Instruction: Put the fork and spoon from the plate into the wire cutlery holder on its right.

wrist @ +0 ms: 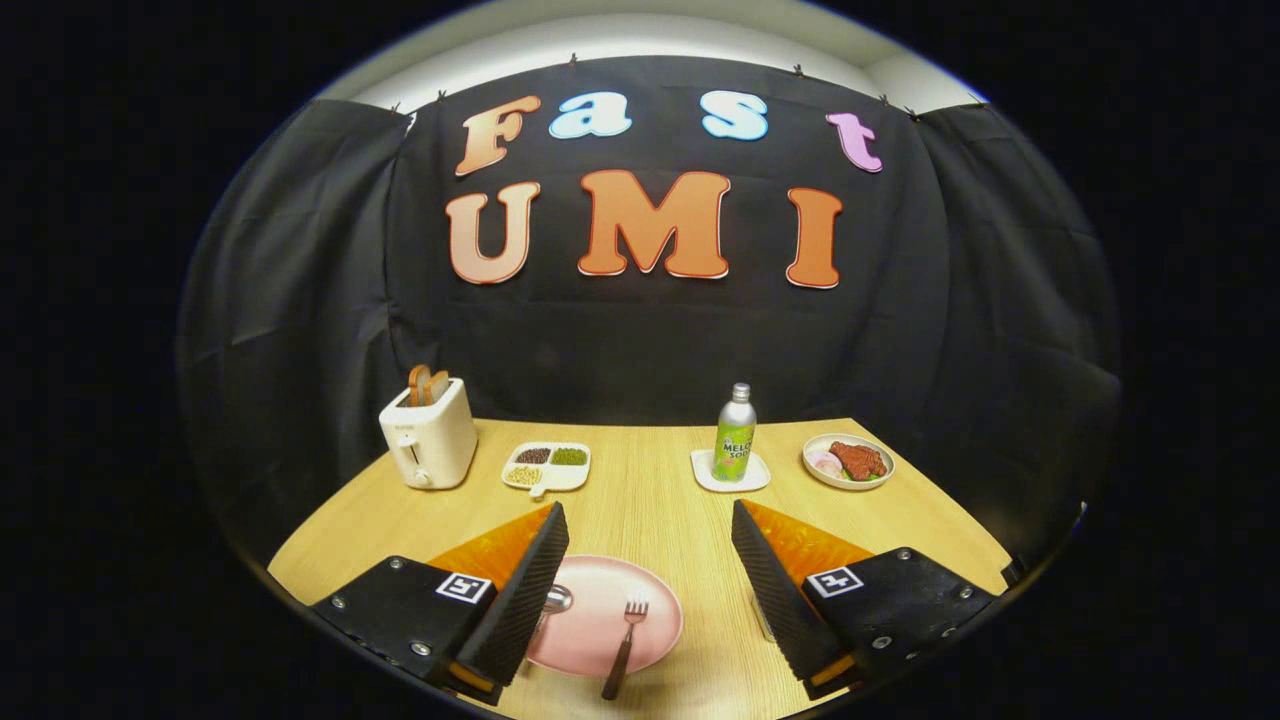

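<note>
A pink plate (600,615) is sitting on the desk (650,500) between the spread, empty jaws, holding a dark-handled fork (625,640) and a spoon (556,599) partly hidden behind the left finger. Beyond, a toaster (430,440) is holding bread.

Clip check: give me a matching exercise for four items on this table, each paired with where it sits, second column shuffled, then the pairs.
Things:
1. fork
2. toaster
3. soda bottle
4. spoon

Places:
A. on a small white coaster, beyond the open tongs
B. at the table's far left, with bread in its slots
C. on the pink plate, its bowl peeking out beside the left finger
D. on the pink plate between the fingers, handle reaching over the near rim

Pairs: 1-D, 2-B, 3-A, 4-C
</note>
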Demonstrator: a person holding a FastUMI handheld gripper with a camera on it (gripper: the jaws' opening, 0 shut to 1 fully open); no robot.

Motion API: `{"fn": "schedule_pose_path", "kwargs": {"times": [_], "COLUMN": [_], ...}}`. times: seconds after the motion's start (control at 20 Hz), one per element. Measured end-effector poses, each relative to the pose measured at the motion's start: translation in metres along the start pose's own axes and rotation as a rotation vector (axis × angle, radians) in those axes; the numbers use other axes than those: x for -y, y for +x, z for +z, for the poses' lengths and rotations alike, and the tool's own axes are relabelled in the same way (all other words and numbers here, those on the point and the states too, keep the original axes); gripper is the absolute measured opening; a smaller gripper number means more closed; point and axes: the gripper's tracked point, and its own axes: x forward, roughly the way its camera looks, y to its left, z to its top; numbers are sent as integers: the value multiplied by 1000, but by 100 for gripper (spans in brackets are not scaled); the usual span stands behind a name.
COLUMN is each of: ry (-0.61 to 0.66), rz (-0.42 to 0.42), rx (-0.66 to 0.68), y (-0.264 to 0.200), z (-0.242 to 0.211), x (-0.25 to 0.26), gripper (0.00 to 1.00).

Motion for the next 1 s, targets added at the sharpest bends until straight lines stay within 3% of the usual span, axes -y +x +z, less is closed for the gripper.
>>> {"fn": "schedule_pose_path", "kwargs": {"times": [0.45, 0.65, 1.0], "ry": [-49, -65, -74], "rz": [19, 30, 11], "rx": [-162, -238, -355], "y": [14, 17, 23], "z": [-75, -106, -155], "x": [-24, -33, -36], "gripper": [96, 89, 68]}}
